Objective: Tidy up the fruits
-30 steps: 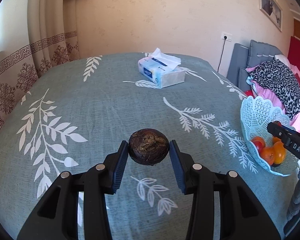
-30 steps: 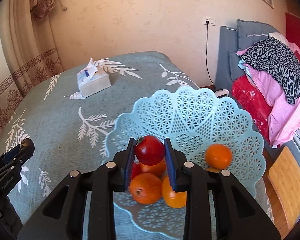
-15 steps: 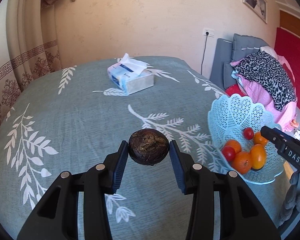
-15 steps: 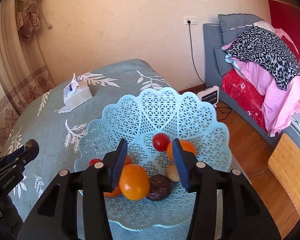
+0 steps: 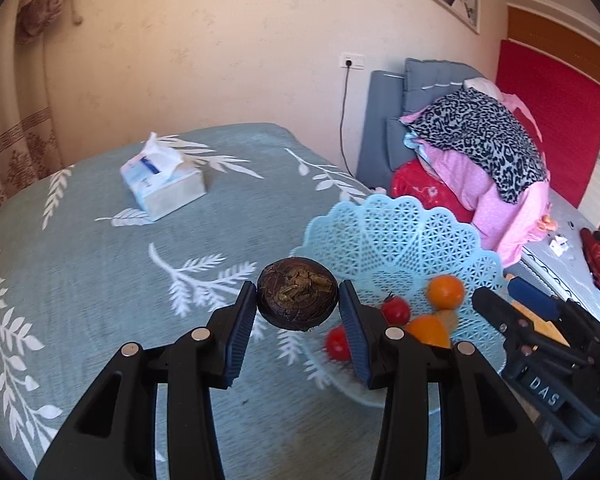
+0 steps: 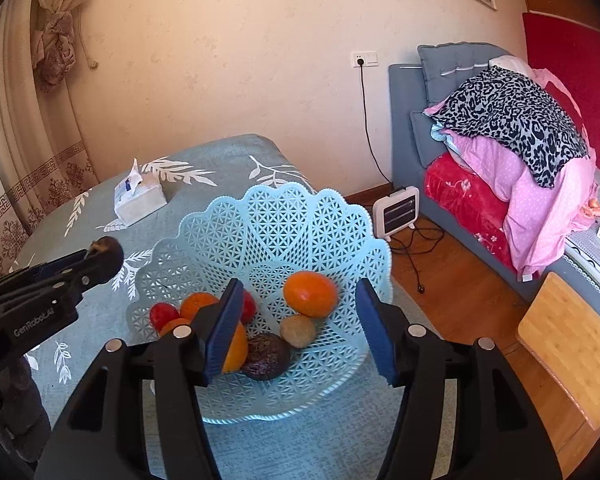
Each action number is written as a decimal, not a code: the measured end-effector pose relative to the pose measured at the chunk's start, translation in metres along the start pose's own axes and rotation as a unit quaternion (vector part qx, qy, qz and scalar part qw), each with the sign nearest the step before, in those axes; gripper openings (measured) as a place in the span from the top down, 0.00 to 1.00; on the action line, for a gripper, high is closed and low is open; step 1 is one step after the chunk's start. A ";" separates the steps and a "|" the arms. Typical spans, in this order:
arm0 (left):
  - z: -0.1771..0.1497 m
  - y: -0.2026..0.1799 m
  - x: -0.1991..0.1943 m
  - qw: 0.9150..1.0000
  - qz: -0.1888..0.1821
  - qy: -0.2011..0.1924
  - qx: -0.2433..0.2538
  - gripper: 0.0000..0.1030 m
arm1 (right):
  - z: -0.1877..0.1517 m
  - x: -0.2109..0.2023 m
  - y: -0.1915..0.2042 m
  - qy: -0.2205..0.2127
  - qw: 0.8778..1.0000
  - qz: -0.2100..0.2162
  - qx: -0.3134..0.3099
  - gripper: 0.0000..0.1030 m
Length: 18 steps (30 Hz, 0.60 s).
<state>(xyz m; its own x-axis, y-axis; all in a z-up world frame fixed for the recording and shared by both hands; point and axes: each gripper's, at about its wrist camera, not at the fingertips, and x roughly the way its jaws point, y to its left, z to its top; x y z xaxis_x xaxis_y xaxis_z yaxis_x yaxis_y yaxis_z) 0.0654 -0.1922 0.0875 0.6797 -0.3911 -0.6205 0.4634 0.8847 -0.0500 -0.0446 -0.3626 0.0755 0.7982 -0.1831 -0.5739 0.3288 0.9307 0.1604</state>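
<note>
My left gripper (image 5: 297,293) is shut on a round dark brown fruit (image 5: 296,308) and holds it above the teal leaf-print tablecloth, just left of the pale blue lattice basket (image 5: 400,232). In the right wrist view my right gripper (image 6: 299,286) hovers over the basket (image 6: 292,216); its jaws are opening with nothing between them. Inside lie an orange (image 6: 310,294), a red tomato (image 6: 164,316), a tan fruit (image 6: 298,330), another dark fruit (image 6: 266,356) and more oranges partly hidden by my left finger. The left gripper (image 6: 100,256) shows at that view's left edge.
A tissue box (image 5: 162,188) stands at the far side of the table. The basket sits close to the table's right edge. Beyond it are wood floor with a small white heater (image 6: 396,216), a sofa piled with clothes (image 6: 520,120) and a wooden board (image 6: 568,344).
The right gripper let go of the red tomato into the basket and its jaws spread apart. The left gripper carried the dark fruit to the right, up to the basket.
</note>
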 end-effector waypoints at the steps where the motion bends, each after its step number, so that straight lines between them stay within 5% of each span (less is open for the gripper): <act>1: 0.001 -0.004 0.003 1.000 -0.005 0.002 0.002 0.58 | 0.000 0.001 -0.002 0.001 1.000 0.000 0.002 0.42; 14: 0.003 -0.032 0.016 0.999 -0.023 -0.005 0.031 0.57 | -0.004 0.001 -0.020 0.009 1.000 -0.007 0.018 0.37; 18: 0.003 -0.033 0.012 0.999 -0.016 -0.015 0.036 0.45 | -0.004 0.000 -0.020 0.010 1.000 -0.007 0.018 0.34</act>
<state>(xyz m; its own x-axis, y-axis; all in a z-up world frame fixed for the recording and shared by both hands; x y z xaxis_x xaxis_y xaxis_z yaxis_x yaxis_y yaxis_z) 0.0598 -0.2268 0.0839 0.6803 -0.4269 -0.5958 0.5237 0.8518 -0.0124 -0.0538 -0.3802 0.0689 0.7835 -0.1884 -0.5921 0.3576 0.9161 0.1816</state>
